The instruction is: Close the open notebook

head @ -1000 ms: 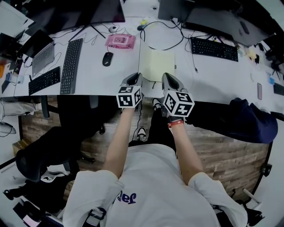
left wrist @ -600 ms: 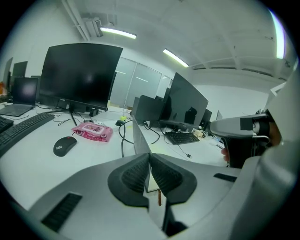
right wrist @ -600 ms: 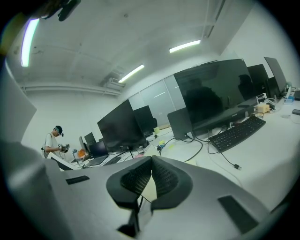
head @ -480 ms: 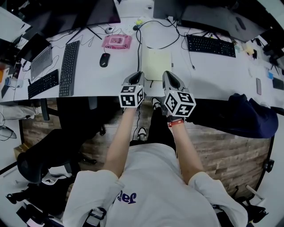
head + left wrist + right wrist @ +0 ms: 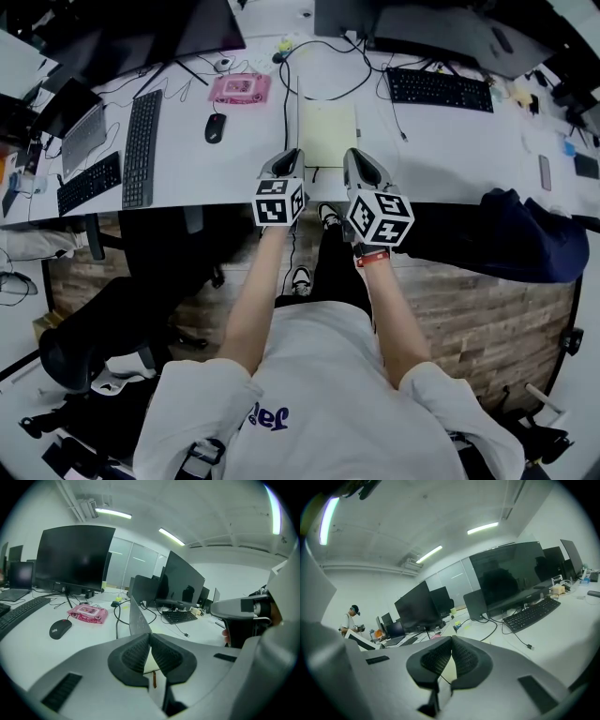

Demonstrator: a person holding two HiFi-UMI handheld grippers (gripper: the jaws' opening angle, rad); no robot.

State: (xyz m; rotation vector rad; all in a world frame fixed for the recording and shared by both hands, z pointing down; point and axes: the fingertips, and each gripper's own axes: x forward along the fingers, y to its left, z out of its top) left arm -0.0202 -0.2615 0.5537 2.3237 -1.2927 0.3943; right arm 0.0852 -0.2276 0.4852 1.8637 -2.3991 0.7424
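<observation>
White cotton of the person's T-shirt (image 5: 319, 384) fills the near edge of the head view, and two bare forearms reach forward from it over a wood-plank floor (image 5: 469, 319). The left gripper (image 5: 295, 153) and the right gripper (image 5: 350, 153) sit side by side at the front edge of the white bench (image 5: 216, 173), each with its marker cube nearest the body. The left gripper's own view shows its ribbed pads pressed onto the near edge of the notebook's grey cover (image 5: 136, 616), which stands upright on edge. Below the pads a reddish ribbon marker (image 5: 154, 679) hangs against a pale page. The right gripper's pads meet at their tips with nothing between them, and a pale page shows through the gap beneath. The notebook (image 5: 330, 131) lies just beyond both grippers, its cream page flat and facing up, with the raised cover along its left side. To its left rest a black mouse (image 5: 215, 128) and a long black keyboard (image 5: 141, 148). Farther back lie a pink packet (image 5: 239, 89) and looping black cables (image 5: 286, 94), a second keyboard (image 5: 439, 89) sits to the right, and dark monitors (image 5: 75, 557) line the back.
</observation>
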